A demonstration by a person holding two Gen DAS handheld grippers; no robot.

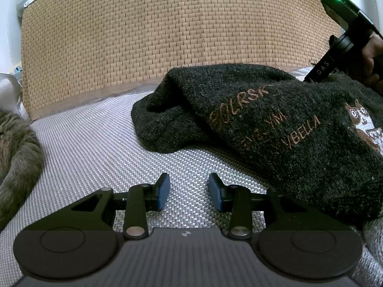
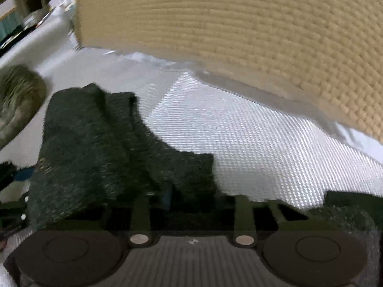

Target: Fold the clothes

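Note:
A dark knitted sweater (image 1: 275, 124) with brown lettering and an owl picture lies bunched on the silver woven cover (image 1: 95, 148), right of centre in the left wrist view. My left gripper (image 1: 189, 191) hovers open just in front of it, with nothing between its blue pads (image 1: 164, 191). At the sweater's far right edge, a hand holds the right gripper's body (image 1: 344, 35). In the blurred right wrist view the sweater (image 2: 100, 148) drapes over my right gripper (image 2: 191, 193). One blue pad (image 2: 167, 196) peeks out at a wide-set position, and the other fingertip is hidden by fabric.
A grey furry animal (image 1: 16, 157), seemingly a cat, lies at the left edge; it is also in the right wrist view (image 2: 16, 100). An upright tan woven mat (image 1: 167, 43) bounds the far side. Bare silver cover (image 2: 251, 148) stretches to the sweater's right.

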